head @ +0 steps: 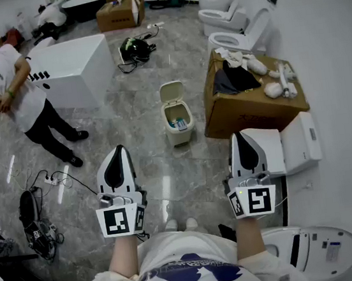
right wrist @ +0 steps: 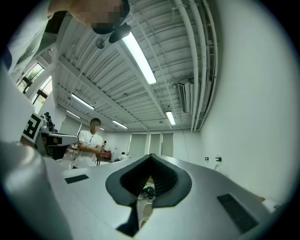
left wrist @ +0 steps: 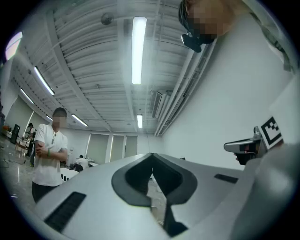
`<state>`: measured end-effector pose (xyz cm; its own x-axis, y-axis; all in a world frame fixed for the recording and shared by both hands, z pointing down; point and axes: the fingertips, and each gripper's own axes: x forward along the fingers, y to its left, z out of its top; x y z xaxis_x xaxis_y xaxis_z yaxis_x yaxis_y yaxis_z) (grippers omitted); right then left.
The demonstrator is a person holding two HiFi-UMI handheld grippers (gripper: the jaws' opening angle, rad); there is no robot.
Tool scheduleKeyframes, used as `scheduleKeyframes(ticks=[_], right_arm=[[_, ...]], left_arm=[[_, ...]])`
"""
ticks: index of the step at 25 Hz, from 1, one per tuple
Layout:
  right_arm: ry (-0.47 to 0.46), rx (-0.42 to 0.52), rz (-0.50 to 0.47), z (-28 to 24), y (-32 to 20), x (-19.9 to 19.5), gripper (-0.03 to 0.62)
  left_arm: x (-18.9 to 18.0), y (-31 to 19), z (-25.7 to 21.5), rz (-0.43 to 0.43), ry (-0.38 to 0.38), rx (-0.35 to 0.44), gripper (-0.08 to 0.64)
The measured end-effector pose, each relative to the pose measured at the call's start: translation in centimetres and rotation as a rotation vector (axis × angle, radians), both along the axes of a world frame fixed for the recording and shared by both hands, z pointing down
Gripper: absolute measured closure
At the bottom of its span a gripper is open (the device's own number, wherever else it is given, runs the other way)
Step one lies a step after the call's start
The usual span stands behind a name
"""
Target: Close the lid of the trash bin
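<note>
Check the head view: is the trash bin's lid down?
No, the lid stands upright at the back of the trash bin, leaving the inside open to view.

We hold our white-and-black left gripper (head: 120,149) at seven o'clock and our white-and-black right gripper (head: 234,137) at five, both closed, empty, pointing toward twelve.

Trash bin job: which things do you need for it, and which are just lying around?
Needed: trash bin, open lid, left gripper, right gripper.
Just lying about: cardboard box, toilets, white cabinet, cable bundle.
</note>
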<state>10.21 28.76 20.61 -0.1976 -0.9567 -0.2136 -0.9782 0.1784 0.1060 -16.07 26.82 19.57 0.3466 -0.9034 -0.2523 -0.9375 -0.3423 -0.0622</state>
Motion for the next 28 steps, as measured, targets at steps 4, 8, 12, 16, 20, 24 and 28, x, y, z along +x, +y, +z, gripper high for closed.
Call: scheduleKeyframes(ticks=[4,8,12,16,20,24,28], right_arm=[[0.009,-0.002,-0.005,-0.2,-0.2,0.1,0.586],[0.015,-0.005,-0.011,0.0,-0.2,0.0,0.586],[-0.002,-0.004,-0.025,0.0,0.0,0.2,0.586],[-0.073,0.026,-0.053,-0.2,0.6,1.0,0.583],[-0.086,0.01,-0.116,0.0,0.7,0.9,0.385],[-0.078,0.0,-0.146,0.0,0.6,0.8,0.327],[-0.07,-0.009,-0.166,0.2,0.2,0.8,0.304]], left_arm=[[0.1,-0.2,-0.7,-0.008,0.005,0.019,0.561],[0.4,-0.2,-0.4,-0.002,0.005,0.007,0.561],[0.6,-0.1,-0.3,-0.002,0.002,0.009,0.561],[1.1,0.1,0.2,0.006,-0.008,-0.003,0.561],[1.5,0.1,0.5,0.019,-0.012,-0.013,0.561],[1.9,-0.2,0.9,0.03,-0.013,-0.035,0.484],[2.6,-0.6,1.1,0.029,-0.032,-0.044,0.45]])
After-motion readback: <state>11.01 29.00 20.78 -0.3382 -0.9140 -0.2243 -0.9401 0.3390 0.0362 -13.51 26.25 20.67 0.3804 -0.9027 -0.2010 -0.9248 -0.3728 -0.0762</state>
